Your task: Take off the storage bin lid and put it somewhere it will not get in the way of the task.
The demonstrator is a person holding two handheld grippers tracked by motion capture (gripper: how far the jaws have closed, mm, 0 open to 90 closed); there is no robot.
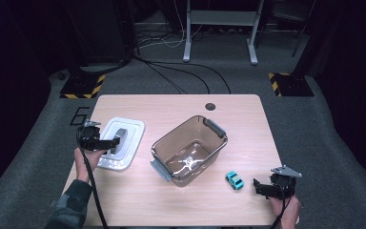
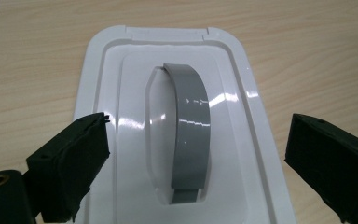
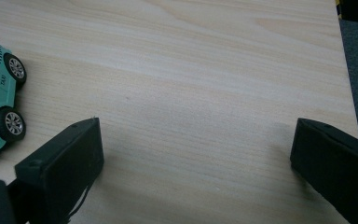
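My left gripper (image 2: 196,154) gapes empty over the lid (image 1: 122,142) near the table's left edge; I lift clear.

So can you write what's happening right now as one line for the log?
left tool: open over white lid, astride grey handle | right tool: open, holds nothing | teal toy car: on table | clear bin: without lid

I see the pale wooden table (image 1: 181,205) evenly lit from above against dark, murky edges; glare streaks the glossy white plastic lid (image 2: 256,116), and the high view is soft.
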